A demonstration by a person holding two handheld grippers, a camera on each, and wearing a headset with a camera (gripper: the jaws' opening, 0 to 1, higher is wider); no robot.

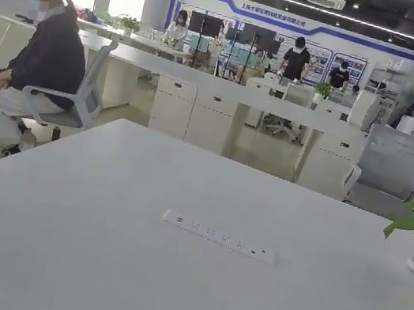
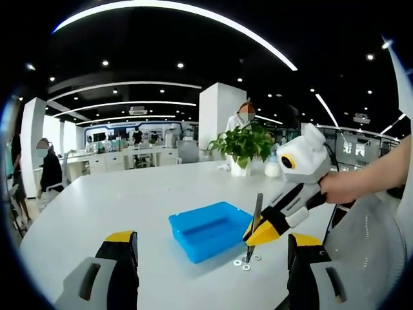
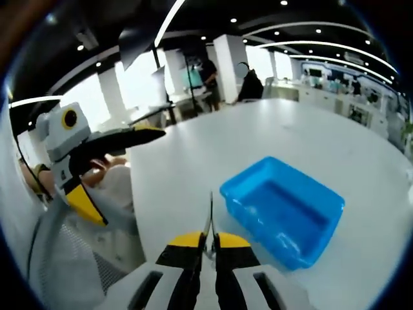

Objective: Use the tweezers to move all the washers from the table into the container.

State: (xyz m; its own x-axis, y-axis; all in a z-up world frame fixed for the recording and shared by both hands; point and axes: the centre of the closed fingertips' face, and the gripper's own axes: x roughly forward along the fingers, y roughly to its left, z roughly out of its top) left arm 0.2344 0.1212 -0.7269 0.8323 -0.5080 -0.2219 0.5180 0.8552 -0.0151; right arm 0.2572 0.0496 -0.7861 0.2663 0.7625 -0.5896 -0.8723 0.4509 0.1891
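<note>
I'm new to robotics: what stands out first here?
The bright blue plastic tray on the white table catches the eye first. Beside it, the yellow-tipped right gripper clamps thin metal tweezers, pointing down at a few small metal washers.

From the head we look across the surface (image 1: 98, 224); both gripper views sit low, sharing the blue container (image 2: 210, 229).

A single line of dark Chinese characters (image 1: 296, 16) is running along the top of the blue-bordered wall panel (image 1: 385, 56), showing too small and blurred to be read. Nothing else is bearing legible text.
</note>
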